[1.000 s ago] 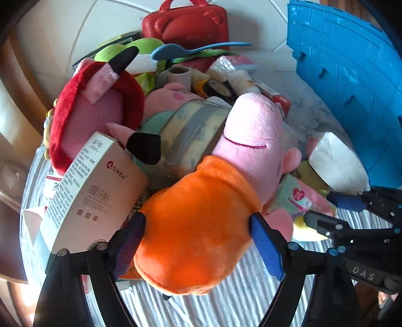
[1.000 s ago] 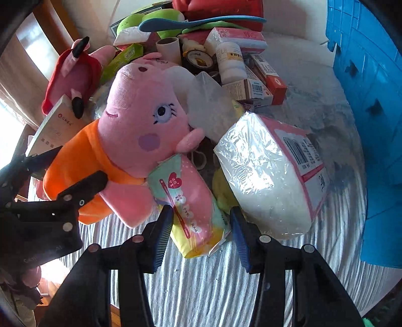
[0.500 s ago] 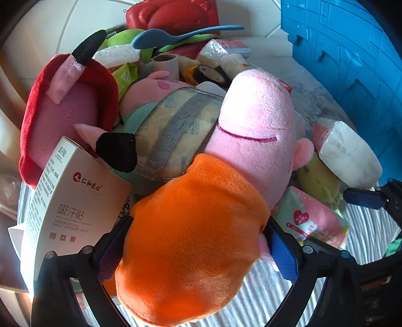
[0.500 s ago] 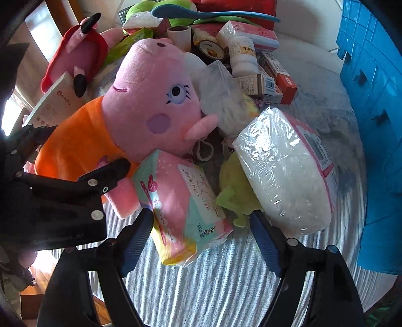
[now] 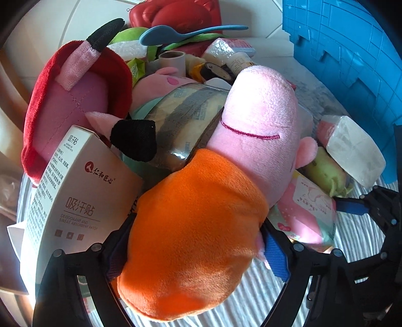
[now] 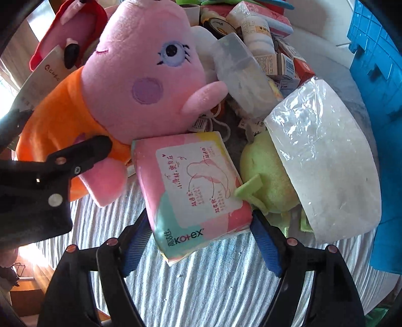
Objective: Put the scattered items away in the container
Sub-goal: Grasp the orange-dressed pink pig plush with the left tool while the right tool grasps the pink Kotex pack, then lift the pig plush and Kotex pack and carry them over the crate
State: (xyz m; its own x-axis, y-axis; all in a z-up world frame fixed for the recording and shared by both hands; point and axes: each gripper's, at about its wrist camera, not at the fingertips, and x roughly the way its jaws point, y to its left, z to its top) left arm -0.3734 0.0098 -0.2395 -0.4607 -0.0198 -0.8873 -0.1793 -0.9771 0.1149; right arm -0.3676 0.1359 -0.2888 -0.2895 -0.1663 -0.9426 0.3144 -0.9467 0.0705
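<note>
A pink pig plush (image 5: 256, 120) in an orange dress lies on top of the pile. My left gripper (image 5: 196, 251) straddles the orange body, its jaws closing with both blue pads pressed into the plush. A pink and mint Kotex pack (image 6: 196, 186) lies on the striped cloth between the jaws of my right gripper (image 6: 201, 234), which are closing; the pads sit at its sides without squeezing it. The pig's face (image 6: 150, 70) fills the upper left of the right wrist view, and a left finger (image 6: 83, 151) lies against its dress. The blue crate (image 5: 351, 50) stands at the right.
Around the pig lie a white deodorant-patch box (image 5: 75, 191), a red and pink plush slipper (image 5: 75, 100), a tape roll (image 5: 186, 118), a blue spoon (image 5: 176, 32) and a red case (image 5: 176, 12). A clear plastic bag (image 6: 324, 156) rests on a green plush (image 6: 266, 173).
Both grippers have come down closer to the pile. The right jaws spread wide from a narrow gap and now flank the Kotex pack. The left jaws have drawn in on the orange body.
</note>
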